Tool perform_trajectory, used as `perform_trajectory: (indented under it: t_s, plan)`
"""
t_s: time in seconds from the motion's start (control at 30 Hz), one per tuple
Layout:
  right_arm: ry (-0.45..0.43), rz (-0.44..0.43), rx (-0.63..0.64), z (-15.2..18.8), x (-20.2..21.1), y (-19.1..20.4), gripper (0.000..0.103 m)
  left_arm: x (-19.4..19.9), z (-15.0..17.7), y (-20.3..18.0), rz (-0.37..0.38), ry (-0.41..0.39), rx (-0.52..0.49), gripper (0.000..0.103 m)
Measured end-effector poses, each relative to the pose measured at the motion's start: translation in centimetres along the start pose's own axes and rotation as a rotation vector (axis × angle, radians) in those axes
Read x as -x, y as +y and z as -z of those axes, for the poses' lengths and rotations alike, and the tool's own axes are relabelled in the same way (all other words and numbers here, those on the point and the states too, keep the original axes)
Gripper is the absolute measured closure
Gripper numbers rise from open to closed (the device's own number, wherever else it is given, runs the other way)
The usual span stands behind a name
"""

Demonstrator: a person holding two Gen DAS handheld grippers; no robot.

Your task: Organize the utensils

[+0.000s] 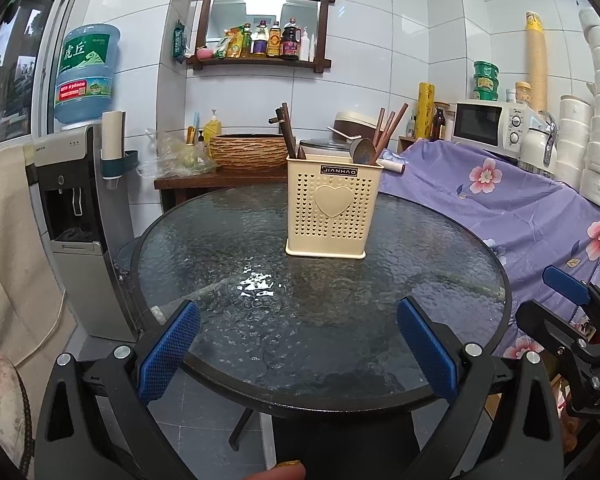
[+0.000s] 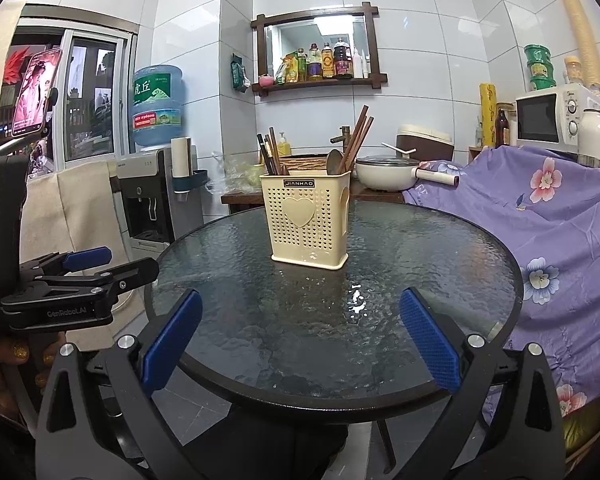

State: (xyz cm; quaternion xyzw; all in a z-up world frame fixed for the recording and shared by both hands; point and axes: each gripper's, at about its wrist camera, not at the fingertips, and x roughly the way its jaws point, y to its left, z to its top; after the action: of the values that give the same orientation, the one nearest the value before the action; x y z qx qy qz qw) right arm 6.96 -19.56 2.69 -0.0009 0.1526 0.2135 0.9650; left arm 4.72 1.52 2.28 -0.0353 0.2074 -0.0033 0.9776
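A cream perforated utensil holder (image 1: 332,206) (image 2: 309,220) with a heart on its front stands upright on the round glass table (image 1: 260,320) (image 2: 420,264), toward the far side. Brown chopsticks (image 1: 388,128) (image 2: 358,136), a spoon (image 1: 363,149) (image 2: 334,160) and dark utensils (image 1: 287,130) (image 2: 269,152) stick out of it. My left gripper (image 1: 298,320) is open over the table's near edge, nothing between its blue pads. My right gripper (image 2: 300,316) is open likewise, well short of the holder. Each gripper shows at the other view's edge (image 1: 568,300) (image 2: 88,268).
A water dispenser (image 1: 84,200) (image 2: 148,196) stands left of the table. A purple floral cloth (image 1: 520,208) (image 2: 548,232) covers something on the right. Behind are a wooden counter with a woven basket (image 1: 252,150), a pot (image 2: 384,172) and a microwave (image 1: 488,122) (image 2: 548,120). A phone on a mount (image 2: 34,92) is at left.
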Motion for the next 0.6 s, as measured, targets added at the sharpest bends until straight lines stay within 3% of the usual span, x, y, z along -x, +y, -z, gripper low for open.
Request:
perform_trajectory:
  t_s: [0.6]
  plan:
    - [0.003, 0.002, -0.007, -0.06, 0.04, -0.05, 0.006, 0.07, -0.02, 0.12, -0.027, -0.002, 0.008, 0.006]
